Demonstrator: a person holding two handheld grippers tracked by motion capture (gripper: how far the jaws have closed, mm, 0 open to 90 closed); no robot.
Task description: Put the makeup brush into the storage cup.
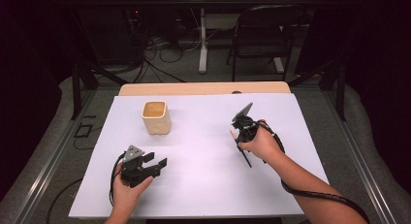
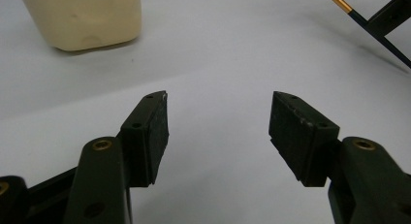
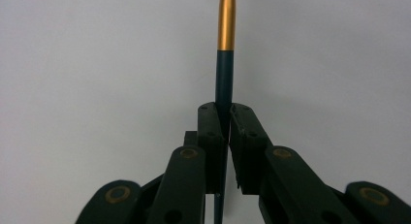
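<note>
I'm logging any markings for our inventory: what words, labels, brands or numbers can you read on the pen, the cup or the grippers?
None can be read: the cream cup, the dark pen with gold tip, the left gripper and the right gripper show no lettering.

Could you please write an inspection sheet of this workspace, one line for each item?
Surface: white sheet on a wooden table.
Job's things: dark pen with gold end; cream cup, upright.
Clutter: nothing seen.
Grippers: left gripper open, holding nothing; right gripper shut on the pen.
Cables: black cable trailing from the right gripper; floor cables behind the table.
Surroundings: black chair, dark room.
</note>
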